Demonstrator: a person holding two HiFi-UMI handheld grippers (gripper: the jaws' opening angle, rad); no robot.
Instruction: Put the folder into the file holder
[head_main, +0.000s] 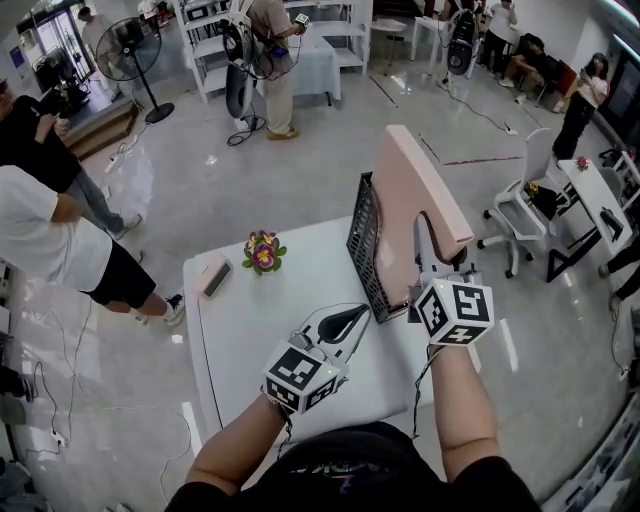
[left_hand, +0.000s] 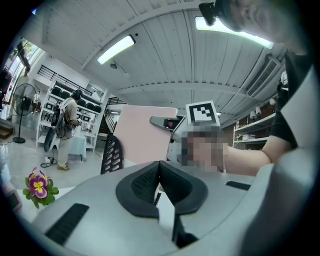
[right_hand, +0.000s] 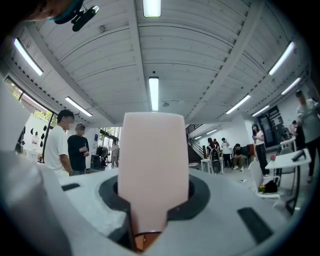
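A thick pink folder (head_main: 425, 185) stands tilted on edge at the table's right side, and my right gripper (head_main: 426, 238) is shut on its near edge. In the right gripper view the folder (right_hand: 152, 160) rises straight up between the jaws of the right gripper (right_hand: 149, 220). A black mesh file holder (head_main: 363, 245) stands against the folder's left face. The folder's lower end is down at the holder, but I cannot tell whether it is inside. My left gripper (head_main: 352, 320) lies shut and empty by the holder's near corner. The left gripper view shows the folder (left_hand: 145, 135) and holder (left_hand: 113, 154) ahead.
A small potted flower (head_main: 264, 250) and a flat pinkish block (head_main: 215, 277) sit on the white table (head_main: 250, 340) to the left. A white office chair (head_main: 520, 205) stands right of the table. Several people stand around the room.
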